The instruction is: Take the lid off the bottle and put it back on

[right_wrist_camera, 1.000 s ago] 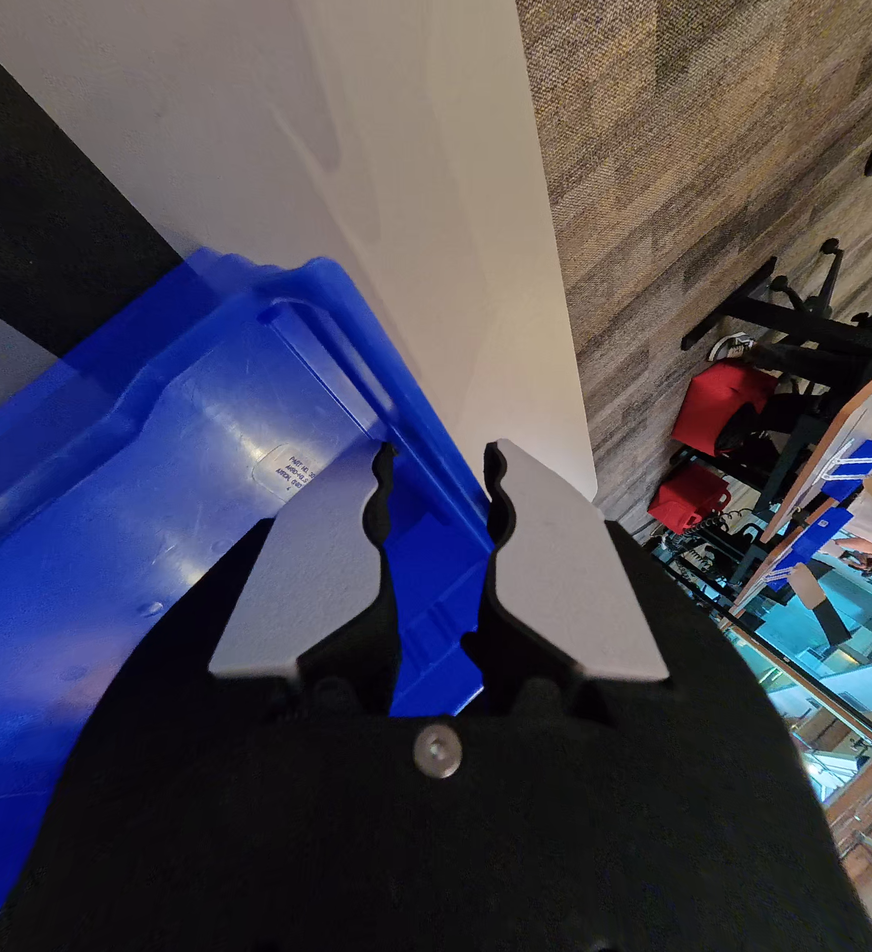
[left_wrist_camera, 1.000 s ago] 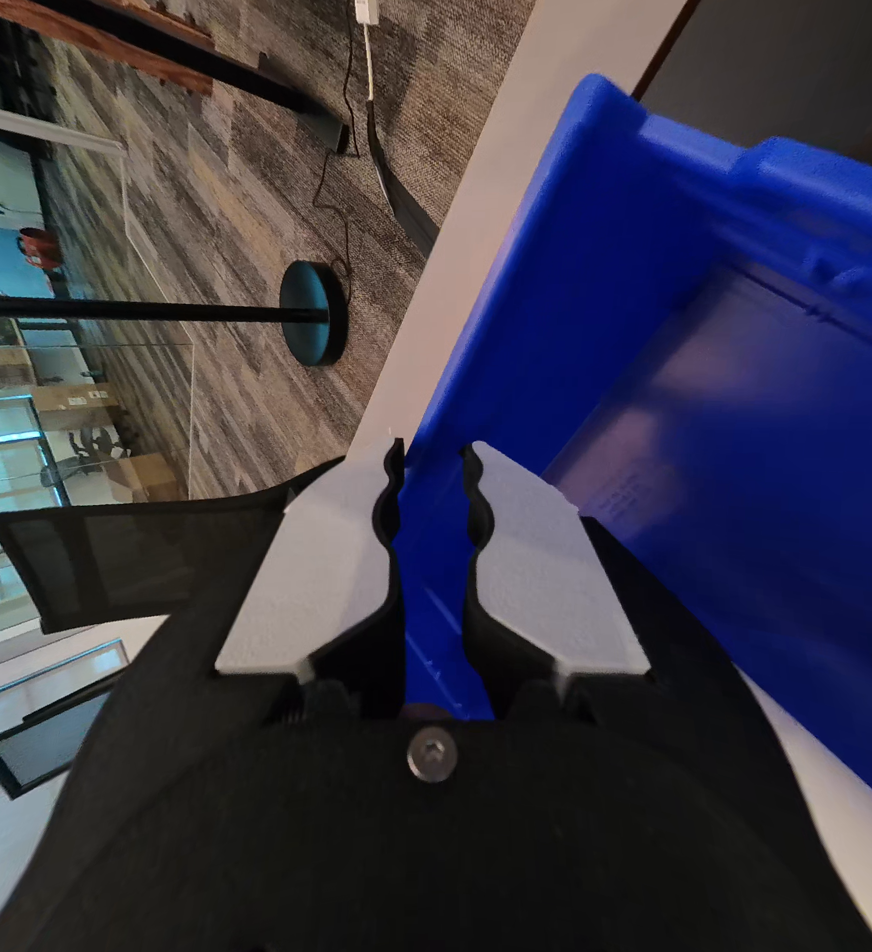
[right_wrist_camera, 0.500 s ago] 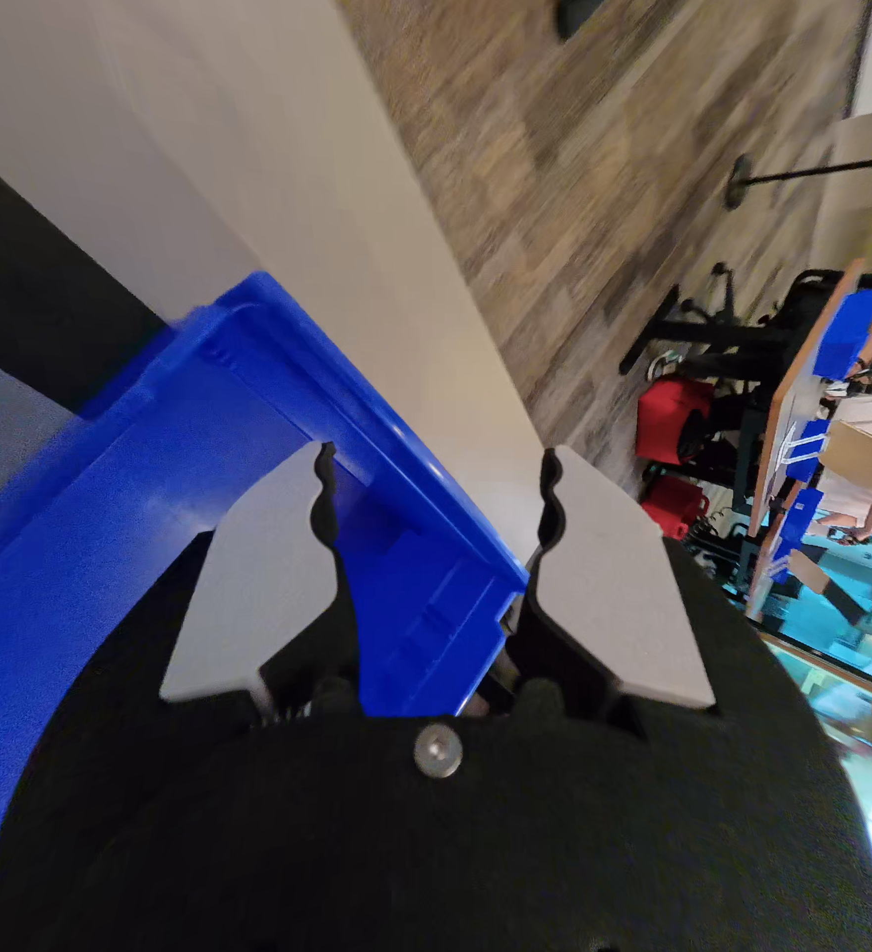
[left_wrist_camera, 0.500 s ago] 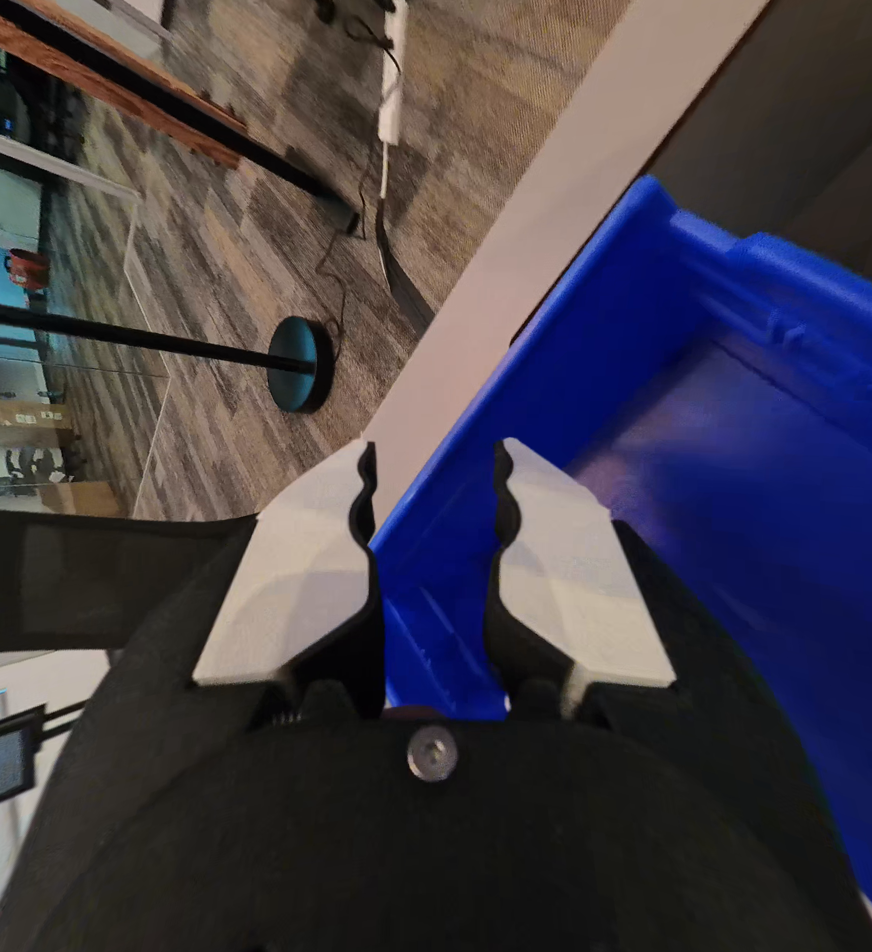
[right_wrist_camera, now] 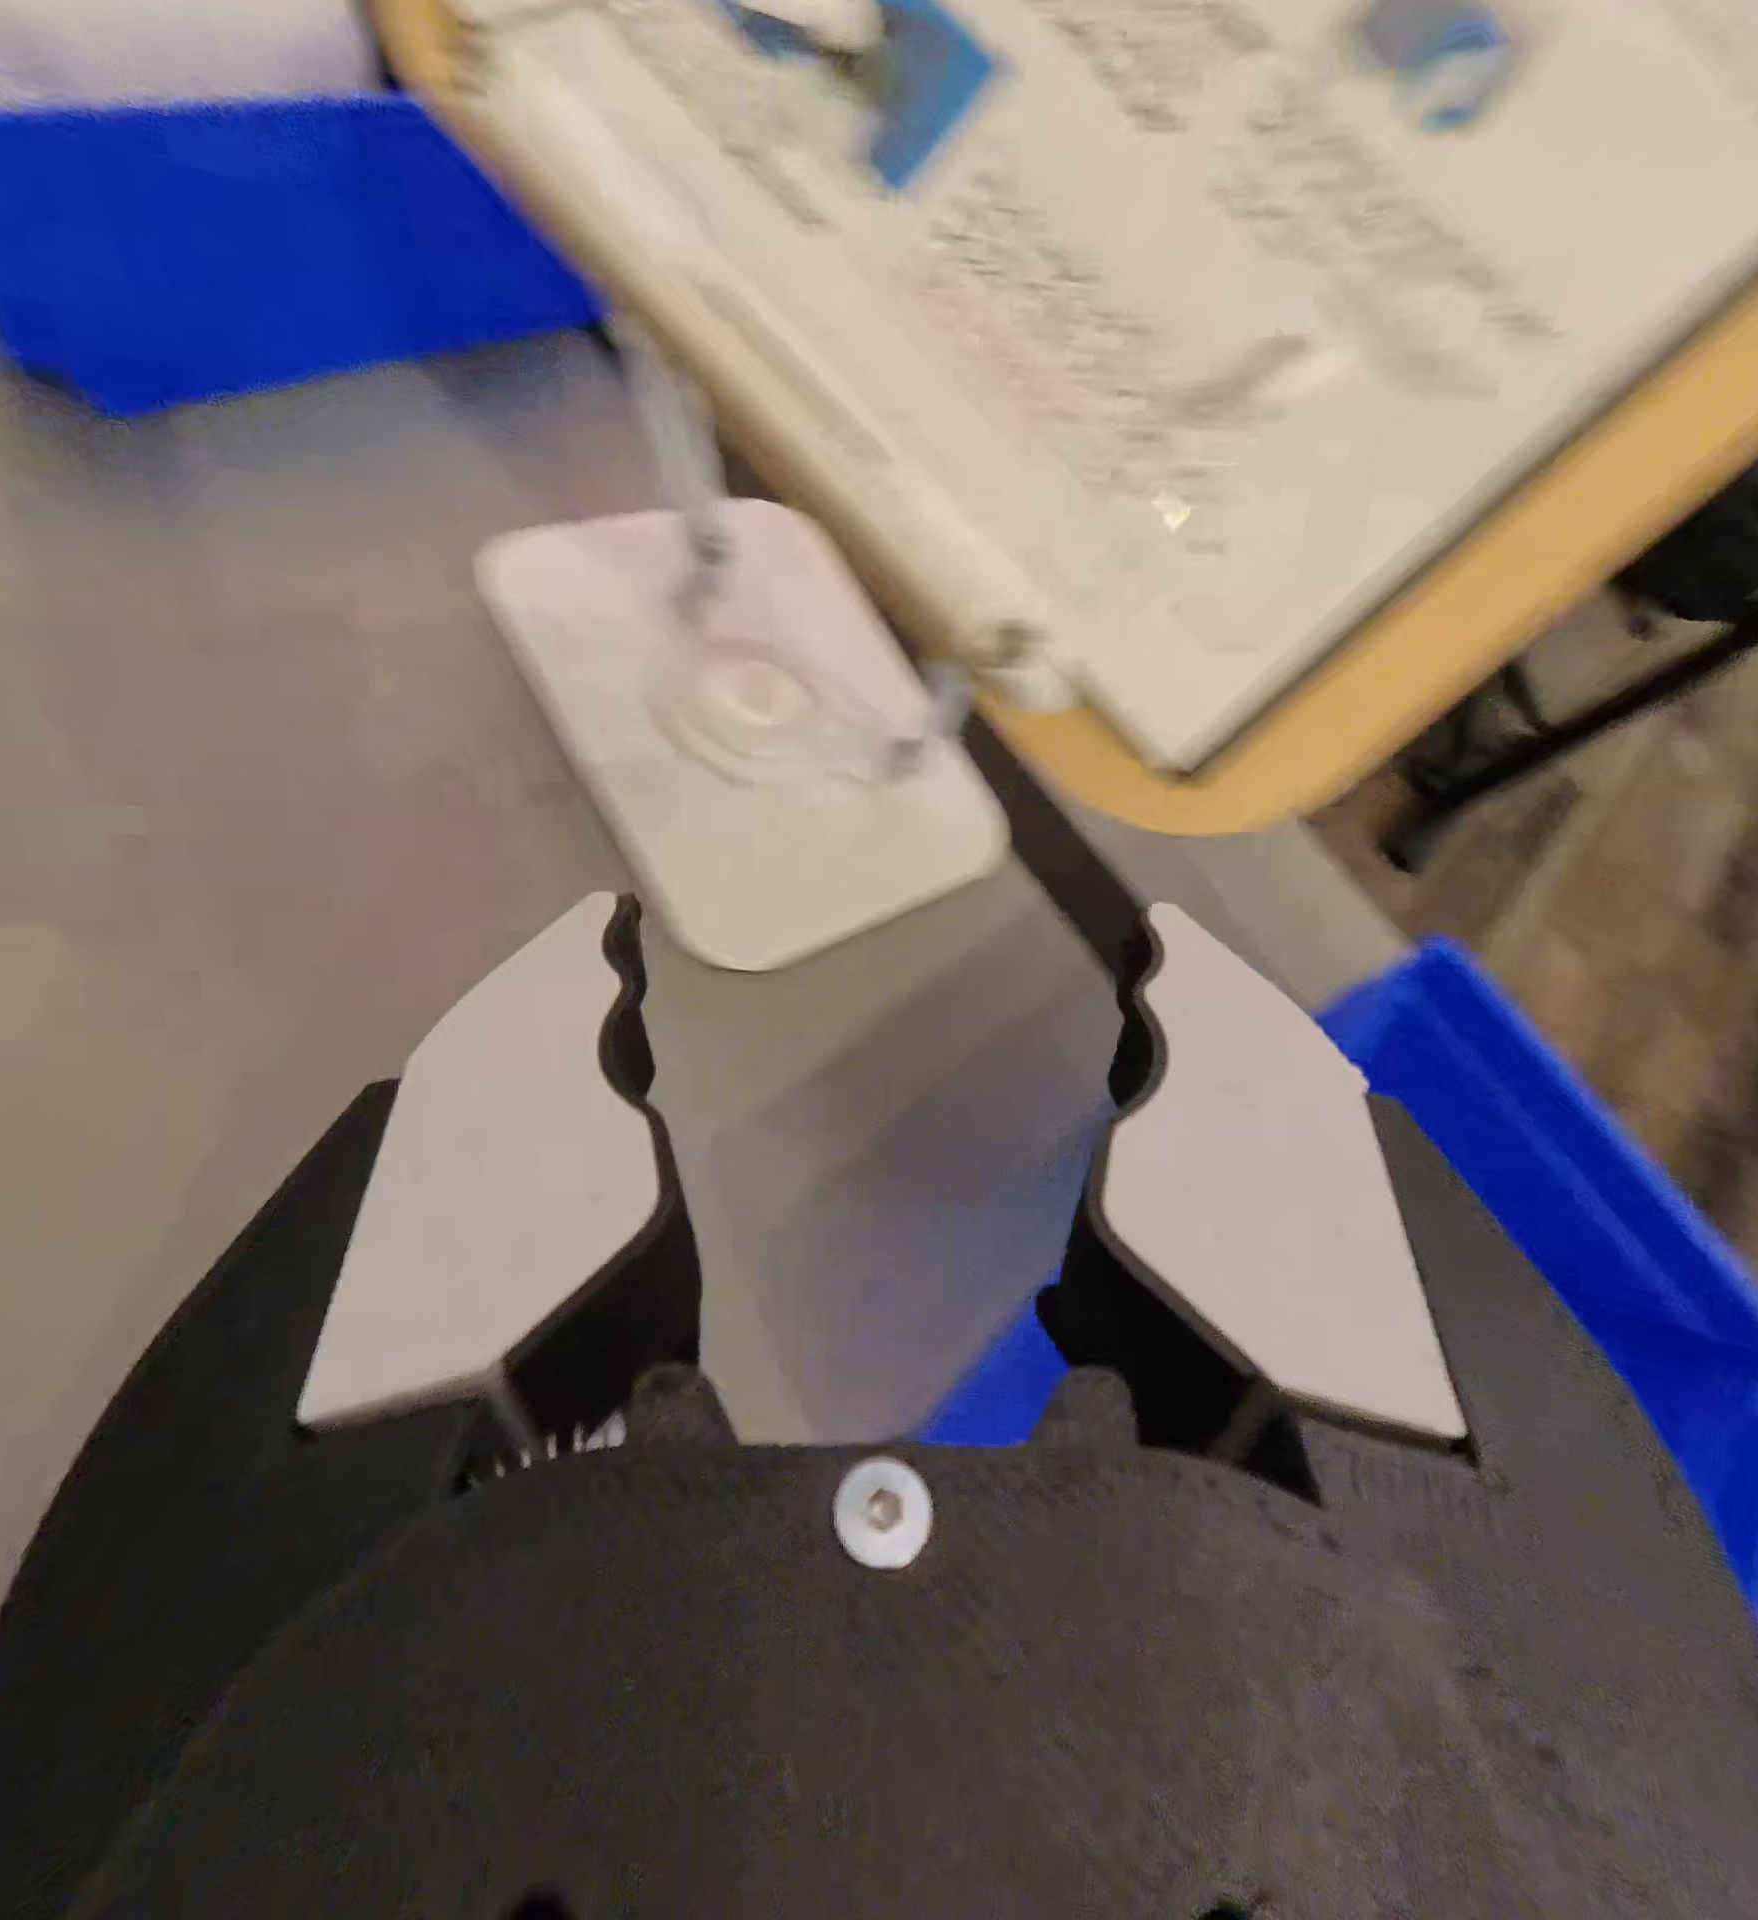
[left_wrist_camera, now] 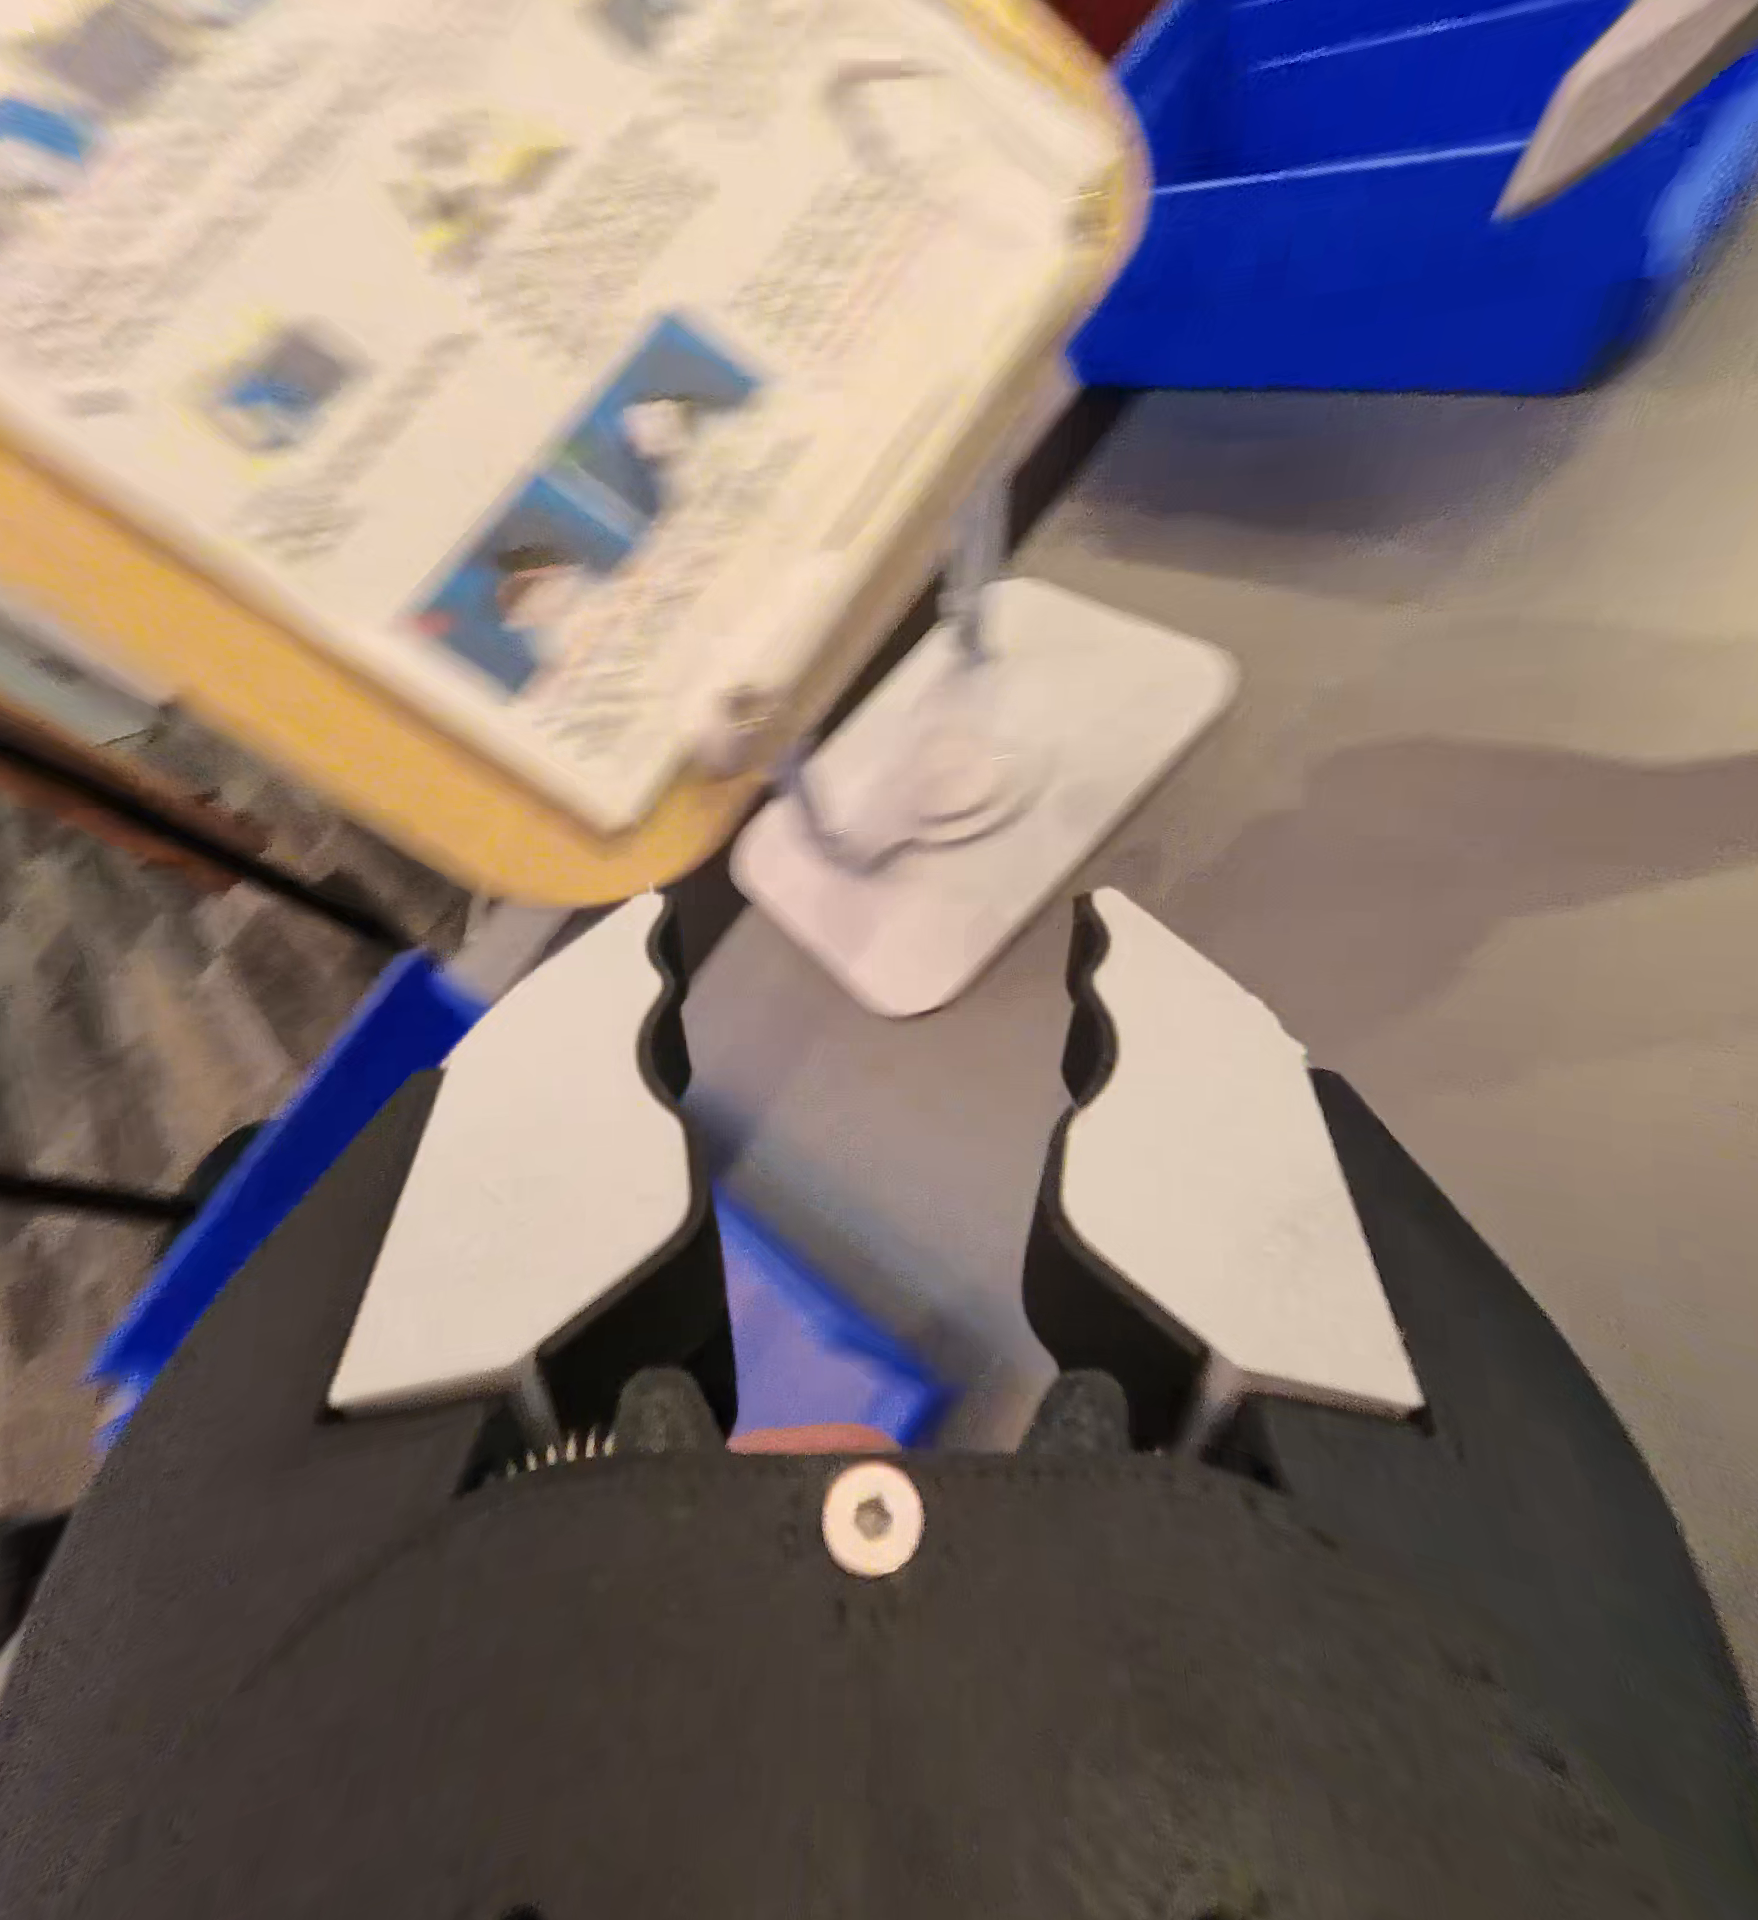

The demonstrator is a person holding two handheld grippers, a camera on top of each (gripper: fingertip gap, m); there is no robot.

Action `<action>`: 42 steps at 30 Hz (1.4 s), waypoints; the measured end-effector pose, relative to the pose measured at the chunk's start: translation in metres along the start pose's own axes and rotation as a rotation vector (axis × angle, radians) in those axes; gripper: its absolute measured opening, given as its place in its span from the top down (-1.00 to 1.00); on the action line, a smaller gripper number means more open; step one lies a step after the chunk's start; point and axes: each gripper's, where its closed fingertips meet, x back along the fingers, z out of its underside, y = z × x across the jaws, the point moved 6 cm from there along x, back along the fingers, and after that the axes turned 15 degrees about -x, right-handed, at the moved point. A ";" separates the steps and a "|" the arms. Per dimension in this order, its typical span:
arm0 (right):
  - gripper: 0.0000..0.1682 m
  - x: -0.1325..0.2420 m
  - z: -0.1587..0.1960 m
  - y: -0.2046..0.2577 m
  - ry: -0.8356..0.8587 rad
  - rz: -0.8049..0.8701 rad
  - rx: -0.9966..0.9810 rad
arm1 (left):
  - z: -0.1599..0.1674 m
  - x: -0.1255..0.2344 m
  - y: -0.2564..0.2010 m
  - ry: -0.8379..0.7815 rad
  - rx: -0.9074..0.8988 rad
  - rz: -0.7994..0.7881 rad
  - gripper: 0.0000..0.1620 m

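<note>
No bottle or lid shows in either view. My left gripper (left_wrist_camera: 870,914) is open and empty, above the grey table, pointing at the white flat base (left_wrist_camera: 989,790) of a stand. My right gripper (right_wrist_camera: 885,925) is open and empty, pointing at the same white base (right_wrist_camera: 740,727). A grey finger of the other gripper (left_wrist_camera: 1633,94) shows at the top right of the left wrist view. Both views are motion-blurred.
A tilted printed board with a yellow rim (left_wrist_camera: 459,343) stands on the white base, also in the right wrist view (right_wrist_camera: 1218,312). Blue bins sit behind (left_wrist_camera: 1374,229) and at the table edges (left_wrist_camera: 262,1174), (right_wrist_camera: 1581,1195), (right_wrist_camera: 231,229). Carpet lies beyond the table.
Both grippers have swung away from the blue bin rims to face the stand and board on the table. Both jaws have opened wider.
</note>
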 end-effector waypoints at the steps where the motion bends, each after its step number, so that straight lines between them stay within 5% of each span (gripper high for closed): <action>1: -0.04 -0.007 0.010 0.021 0.009 -0.047 -0.003 | -0.008 -0.011 -0.026 -0.015 0.001 0.053 0.13; 6: -0.14 -0.057 0.071 0.077 0.134 -0.194 -0.086 | -0.011 -0.076 -0.113 0.025 0.088 0.210 0.00; 15: -0.06 -0.105 0.125 0.089 0.238 -0.274 -0.136 | 0.026 -0.149 -0.157 0.162 0.279 0.306 -0.17; 25: -0.54 -0.108 0.129 0.080 0.280 -0.247 -0.150 | 0.030 -0.157 -0.159 0.239 0.315 0.347 -0.33; 42: -0.62 -0.107 0.130 0.081 0.287 -0.251 -0.143 | 0.030 -0.157 -0.159 0.236 0.311 0.348 -0.32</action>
